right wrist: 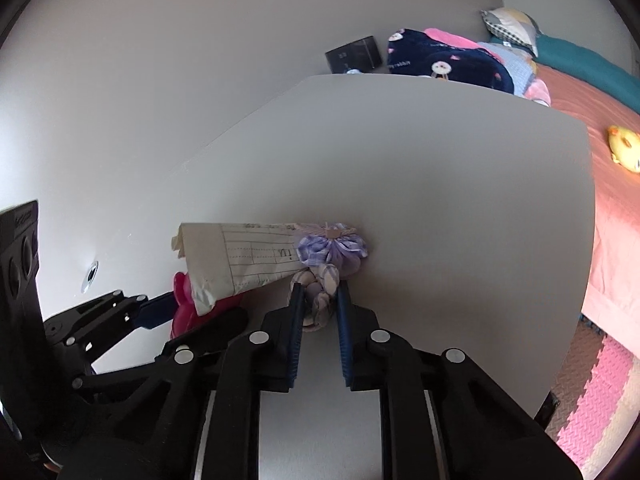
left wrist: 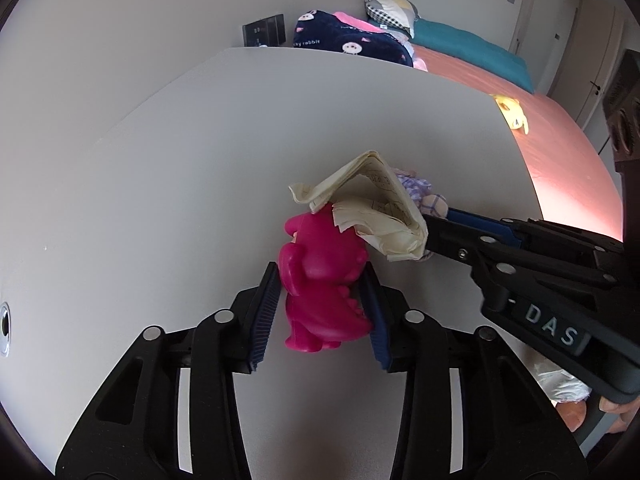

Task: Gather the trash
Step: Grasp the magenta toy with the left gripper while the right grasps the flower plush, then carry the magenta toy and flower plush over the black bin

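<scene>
Left hand-held gripper point(left wrist: 322, 300) sits nearest, pads clamped on a pink dinosaur toy point(left wrist: 320, 276) standing on the white counter point(left wrist: 160, 200). Folded paper point(left wrist: 376, 208), the likely trash, drapes over the toy's head: light, floppy, best pinched at its thick fold. Right hand-held gripper point(right wrist: 318, 304) is closed around a soft purple fabric flower point(right wrist: 328, 252) (squashy, no slip risk); paper point(right wrist: 240, 260) lies touching it.

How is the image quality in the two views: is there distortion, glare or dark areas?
Left wrist view: fisheye bends the table edge; pink glow on the bed at right; toy is sharp. Right wrist view: same curving, dark corners, paper print readable.
</scene>
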`<action>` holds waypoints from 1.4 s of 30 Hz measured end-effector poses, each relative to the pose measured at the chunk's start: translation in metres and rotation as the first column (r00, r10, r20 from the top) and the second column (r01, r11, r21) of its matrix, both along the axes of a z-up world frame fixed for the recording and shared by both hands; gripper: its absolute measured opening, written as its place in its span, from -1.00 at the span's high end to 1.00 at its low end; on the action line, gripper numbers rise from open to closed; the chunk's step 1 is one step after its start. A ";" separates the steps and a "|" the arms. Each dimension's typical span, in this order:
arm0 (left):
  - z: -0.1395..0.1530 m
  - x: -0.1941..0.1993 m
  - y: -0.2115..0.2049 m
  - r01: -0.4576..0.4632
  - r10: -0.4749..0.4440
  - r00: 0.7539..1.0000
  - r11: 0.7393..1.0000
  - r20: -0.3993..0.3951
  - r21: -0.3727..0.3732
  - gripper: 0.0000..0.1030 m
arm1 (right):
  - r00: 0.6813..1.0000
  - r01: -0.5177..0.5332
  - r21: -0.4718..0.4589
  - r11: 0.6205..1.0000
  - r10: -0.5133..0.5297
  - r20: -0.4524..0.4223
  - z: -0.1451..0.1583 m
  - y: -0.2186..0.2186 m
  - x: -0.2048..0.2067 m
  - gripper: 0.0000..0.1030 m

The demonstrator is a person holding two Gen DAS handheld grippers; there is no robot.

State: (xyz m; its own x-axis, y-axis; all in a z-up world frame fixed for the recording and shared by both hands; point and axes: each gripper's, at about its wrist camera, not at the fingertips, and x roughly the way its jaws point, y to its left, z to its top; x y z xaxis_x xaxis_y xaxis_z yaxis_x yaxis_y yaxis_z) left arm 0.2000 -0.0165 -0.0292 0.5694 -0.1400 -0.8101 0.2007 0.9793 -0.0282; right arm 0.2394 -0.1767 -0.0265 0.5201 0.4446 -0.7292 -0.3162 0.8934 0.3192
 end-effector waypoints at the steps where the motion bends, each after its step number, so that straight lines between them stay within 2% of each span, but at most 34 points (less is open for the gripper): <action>1: 0.000 0.000 0.001 -0.004 0.004 1.000 1.000 -0.001 -0.004 0.24 | 1.000 -0.002 -0.002 1.000 0.002 0.005 0.001 -0.001 -0.002 0.68; 27: 0.025 -0.049 -0.025 -0.012 0.012 0.999 1.000 0.046 -0.005 0.24 | 0.998 0.034 0.039 0.999 -0.036 0.049 0.035 -0.050 -0.078 0.68; 42: 0.035 -0.079 -0.075 0.069 -0.067 0.994 0.997 0.089 -0.018 0.24 | 0.992 0.089 0.040 0.995 -0.092 0.092 0.046 -0.100 -0.122 0.68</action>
State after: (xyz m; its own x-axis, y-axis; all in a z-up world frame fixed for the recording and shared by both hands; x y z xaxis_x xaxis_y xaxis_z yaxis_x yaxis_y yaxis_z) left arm 0.1211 -0.0916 0.0062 0.6273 -0.1976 -0.7533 0.2697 0.9625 -0.0279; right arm 0.1176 -0.2772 0.0193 0.6245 0.4179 -0.6598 -0.2647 0.9080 0.3247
